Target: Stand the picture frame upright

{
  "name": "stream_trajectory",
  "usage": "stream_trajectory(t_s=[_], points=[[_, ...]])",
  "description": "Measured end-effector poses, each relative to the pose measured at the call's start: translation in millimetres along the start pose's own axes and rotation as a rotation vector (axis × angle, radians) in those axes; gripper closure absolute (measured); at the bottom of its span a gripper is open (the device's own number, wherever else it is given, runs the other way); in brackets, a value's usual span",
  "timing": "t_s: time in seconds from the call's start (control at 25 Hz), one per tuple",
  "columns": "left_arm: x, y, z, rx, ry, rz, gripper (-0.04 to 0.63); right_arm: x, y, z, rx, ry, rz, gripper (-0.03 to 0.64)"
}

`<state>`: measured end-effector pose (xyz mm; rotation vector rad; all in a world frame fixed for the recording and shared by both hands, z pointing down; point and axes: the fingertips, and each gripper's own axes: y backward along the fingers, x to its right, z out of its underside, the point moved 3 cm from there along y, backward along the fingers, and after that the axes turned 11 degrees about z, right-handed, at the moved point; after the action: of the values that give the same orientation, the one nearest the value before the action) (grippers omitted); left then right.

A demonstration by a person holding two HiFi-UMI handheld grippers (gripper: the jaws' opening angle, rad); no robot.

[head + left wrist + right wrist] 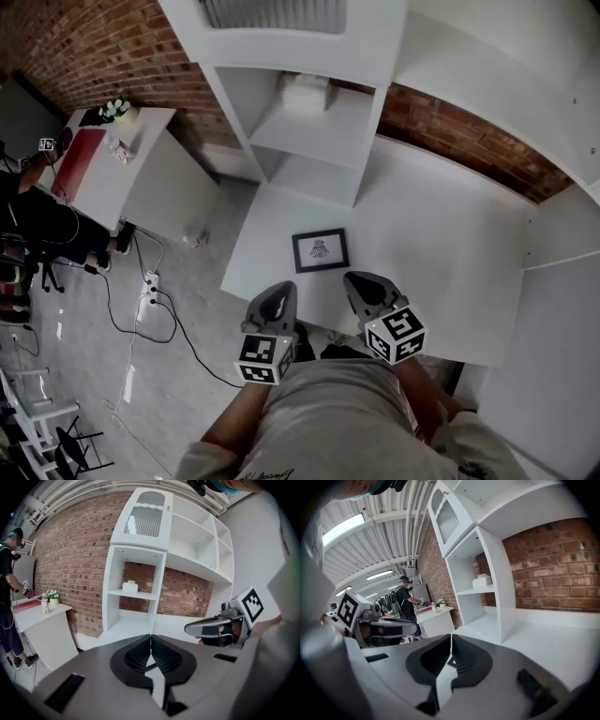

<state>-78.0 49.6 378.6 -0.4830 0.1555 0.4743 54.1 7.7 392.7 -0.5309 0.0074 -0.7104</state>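
Observation:
A small black picture frame (320, 249) with a white mat and a dark print lies flat on the white table (441, 244), near its front edge. My left gripper (279, 292) hovers just short of the frame's near left corner, jaws shut and empty. To the frame's near right my right gripper (361, 282) is held at about the same height, also shut on nothing. In the left gripper view the closed jaws (150, 641) point at the shelf unit, with the right gripper (220, 627) alongside. A sliver of the frame (449, 660) shows below the right gripper's closed jaws (451, 641).
A white shelf unit (314, 112) with a white box (306, 92) stands at the table's back left against a brick wall. A second white table (112, 159) with flowers is at far left, beside a person (28, 220). Cables and a power strip (152, 286) lie on the floor.

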Motion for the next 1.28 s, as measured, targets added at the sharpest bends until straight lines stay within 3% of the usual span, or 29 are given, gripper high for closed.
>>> stream_trajectory(t_s=[0.64, 0.92, 1.28], points=[[-79.0, -58.3, 15.2, -0.148, 0.015, 0.074, 0.578, 39.1, -66.1, 18.0, -0.092, -0.096, 0.148, 0.588], [-95.9, -82.0, 43.1, -0.224, 0.089, 0.11, 0.578, 48.4, -95.4, 29.5, -0.129, -0.099, 0.168, 0.588], [-110.4, -114.5, 67.3, -0.276, 0.116, 0.095, 0.578, 74.6, -117.1, 56.4, -0.205, -0.101, 0.236, 0.586]])
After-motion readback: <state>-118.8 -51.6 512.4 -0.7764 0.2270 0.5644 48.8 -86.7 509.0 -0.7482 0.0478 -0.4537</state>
